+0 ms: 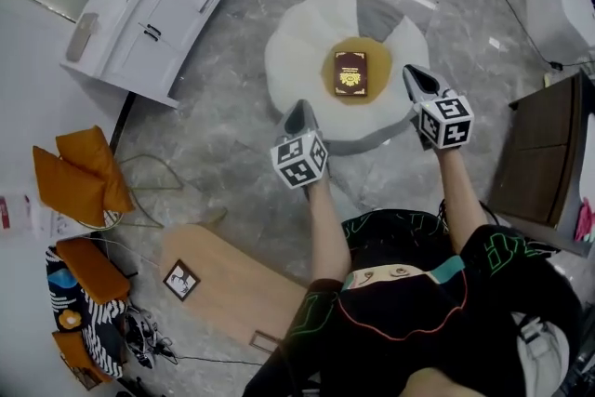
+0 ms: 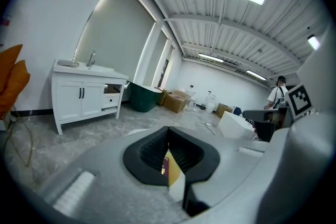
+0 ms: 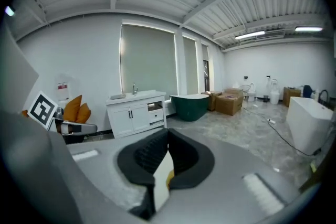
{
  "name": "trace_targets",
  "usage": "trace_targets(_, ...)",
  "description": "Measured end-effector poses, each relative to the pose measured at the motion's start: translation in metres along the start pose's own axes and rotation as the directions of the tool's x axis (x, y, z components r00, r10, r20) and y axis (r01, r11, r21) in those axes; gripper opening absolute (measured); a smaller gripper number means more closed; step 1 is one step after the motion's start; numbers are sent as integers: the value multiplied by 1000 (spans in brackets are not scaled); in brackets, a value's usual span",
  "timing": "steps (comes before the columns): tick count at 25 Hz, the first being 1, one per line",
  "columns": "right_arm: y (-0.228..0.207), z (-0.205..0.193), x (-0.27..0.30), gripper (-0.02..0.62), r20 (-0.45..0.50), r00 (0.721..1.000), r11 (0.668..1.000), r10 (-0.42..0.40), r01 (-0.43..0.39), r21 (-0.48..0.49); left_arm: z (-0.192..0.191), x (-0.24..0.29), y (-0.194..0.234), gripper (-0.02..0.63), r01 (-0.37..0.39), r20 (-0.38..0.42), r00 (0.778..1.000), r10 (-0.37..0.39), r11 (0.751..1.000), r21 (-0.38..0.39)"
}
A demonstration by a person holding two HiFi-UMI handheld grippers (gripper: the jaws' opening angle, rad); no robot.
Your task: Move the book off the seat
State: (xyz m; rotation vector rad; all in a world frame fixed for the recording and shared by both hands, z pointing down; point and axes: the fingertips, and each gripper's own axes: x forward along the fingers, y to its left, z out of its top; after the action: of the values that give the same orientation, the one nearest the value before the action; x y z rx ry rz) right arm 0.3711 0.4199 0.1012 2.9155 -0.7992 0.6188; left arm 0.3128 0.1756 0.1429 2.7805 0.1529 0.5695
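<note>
The dark red book [image 1: 350, 72] lay flat on the yellow cushion [image 1: 386, 60] in the middle of the round white seat [image 1: 297, 42]. It had gold marks on its cover, but the words were too small to read. The left tool [image 1: 298, 112] was shut tight with nothing in it, near the seat's front edge. The right tool [image 1: 413, 74] was shut and empty too, over the seat's right side. Neither touched the book.

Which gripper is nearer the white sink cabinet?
Left. The left gripper hangs at the seat's left edge, on the cabinet's side; the right gripper is across the book, farther off.
</note>
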Motion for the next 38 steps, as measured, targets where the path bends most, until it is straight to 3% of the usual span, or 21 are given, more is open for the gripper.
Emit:
trace_targets(2, 1, -3, 33, 3, -43, 999, 1000, -19, 18, -4, 2, 26, 8, 11, 35, -27, 999, -35, 999, 8)
trace_targets(5, 35, -18, 84, 3, -125, 991, 998, 38, -44, -47, -12, 61, 32, 11, 54, -74, 996, -57, 998, -44)
trace_targets(8, 60, -48, 127, 3, -200, 977, 996, 78, -84, -20, -38, 92, 63, 11, 52, -155, 986, -66, 994, -92)
trace_targets(13, 56, -98, 160, 3, -309, 950, 997, 49, -30, 66, -82, 128, 80, 11, 96, -276, 953, -125, 988, -117)
trace_targets(17, 35, -151, 163, 3, -393, 919, 994, 36, 6, 105, -130, 155, 58, 11, 187, -381, 899, -215, 976, -109)
trace_targets(20, 8, -197, 183, 3, -435, 899, 992, 56, -2, 125, -168, 196, 44, 11, 228, -411, 877, -250, 968, -102)
trace_targets(27, -12, -302, 207, 3, -498, 852, 973, 162, -54, 225, -254, 251, 34, 11, 231, -496, 833, -245, 969, -90)
trace_targets(34, -46, -361, 245, 3, -477, 858, 965, 191, -75, 252, -329, 294, 27, 12, 260, -579, 776, -248, 964, -64)
trace_targets(38, -62, -386, 259, 3, -473, 866, 958, 163, -25, 284, -354, 314, 33, 14, 240, -620, 763, -185, 971, 6)
